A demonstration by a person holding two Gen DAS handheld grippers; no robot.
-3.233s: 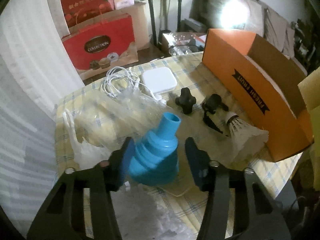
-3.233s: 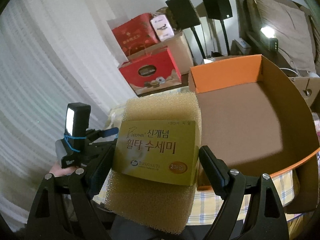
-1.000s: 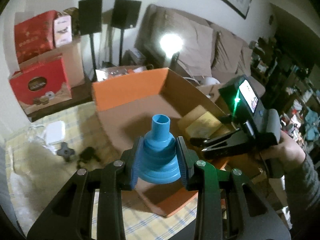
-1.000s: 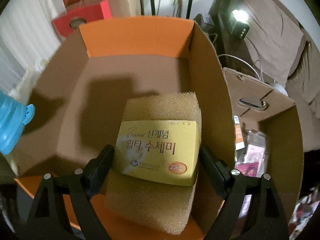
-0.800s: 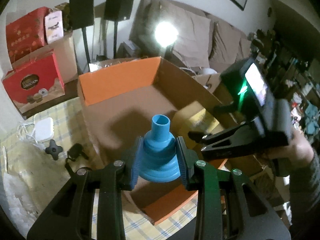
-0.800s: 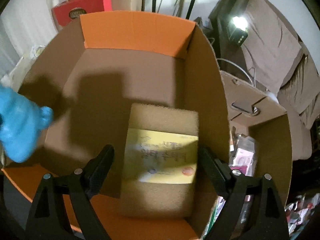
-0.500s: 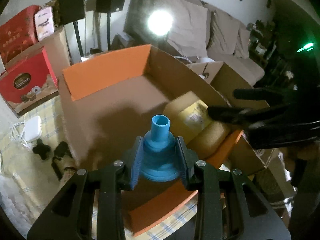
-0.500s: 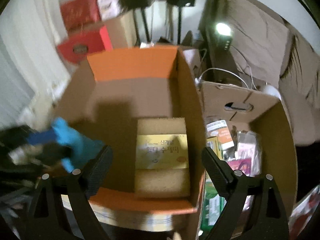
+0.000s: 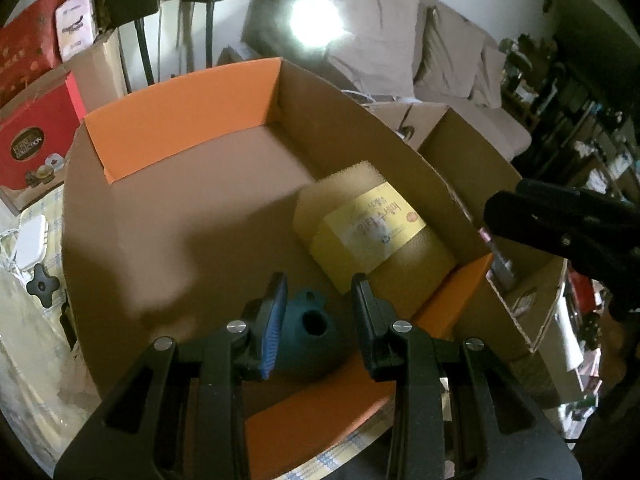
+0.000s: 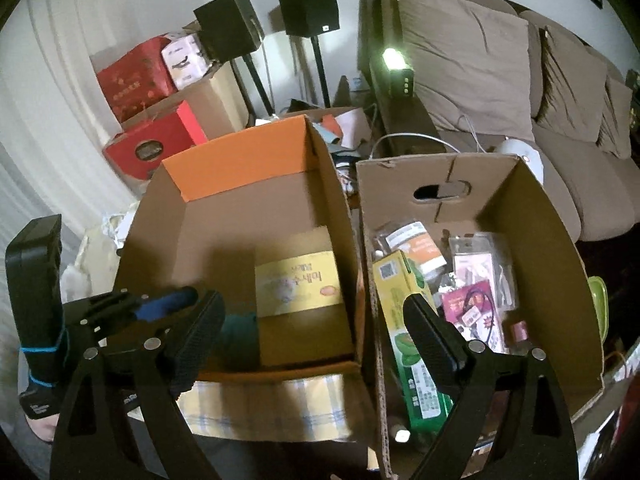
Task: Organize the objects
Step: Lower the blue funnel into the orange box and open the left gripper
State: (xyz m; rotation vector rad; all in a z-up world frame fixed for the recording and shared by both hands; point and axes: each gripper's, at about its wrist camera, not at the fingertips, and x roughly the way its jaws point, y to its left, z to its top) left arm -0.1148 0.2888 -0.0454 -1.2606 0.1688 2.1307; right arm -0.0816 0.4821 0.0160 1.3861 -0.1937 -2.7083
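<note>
The blue collapsible silicone funnel (image 9: 306, 336) lies inside my orange cardboard box (image 9: 180, 120), near its front wall, between the spread, non-contacting fingers of my left tool (image 9: 319, 312). Beside it rests the tan sponge with yellow label (image 9: 368, 224). My right tool (image 10: 312, 336) hangs open and empty above the box (image 10: 236, 164), over the checkered counter (image 10: 272, 408)
</note>
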